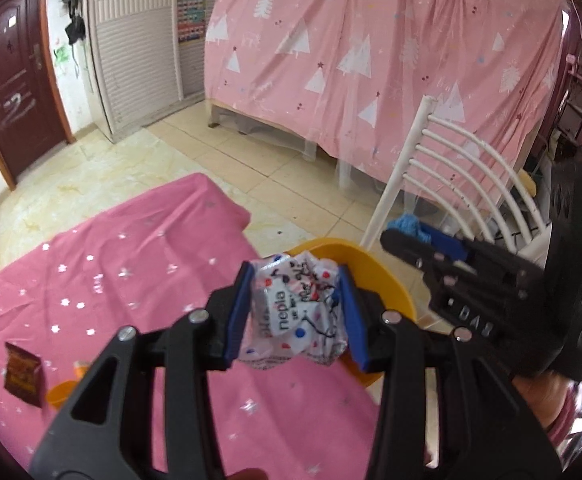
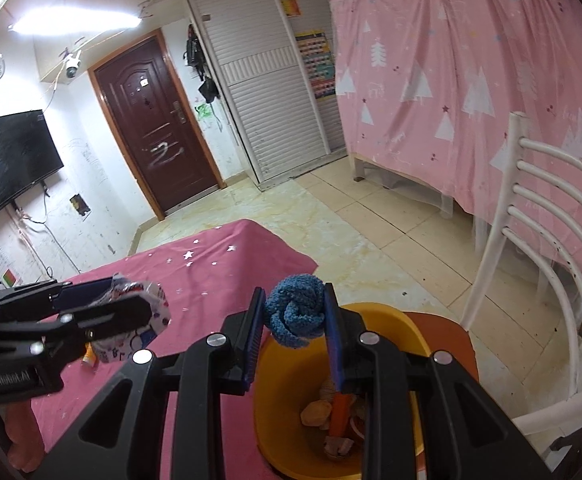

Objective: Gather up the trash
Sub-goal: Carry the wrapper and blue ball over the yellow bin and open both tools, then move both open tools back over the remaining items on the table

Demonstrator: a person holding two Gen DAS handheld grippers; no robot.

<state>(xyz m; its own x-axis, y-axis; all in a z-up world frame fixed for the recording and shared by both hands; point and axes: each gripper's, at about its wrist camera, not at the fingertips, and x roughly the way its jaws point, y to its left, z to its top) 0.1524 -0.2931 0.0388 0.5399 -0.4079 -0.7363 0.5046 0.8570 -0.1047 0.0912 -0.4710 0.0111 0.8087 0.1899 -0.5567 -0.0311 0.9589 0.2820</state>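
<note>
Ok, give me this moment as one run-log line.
left claw: shut on crumpled wrapper | right claw: shut on blue knit wad, over yellow bin | release: not yet

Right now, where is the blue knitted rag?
The blue knitted rag is clamped in the right gripper, centre of the right wrist view, above the orange bin's far rim, beside the pink table.
</note>
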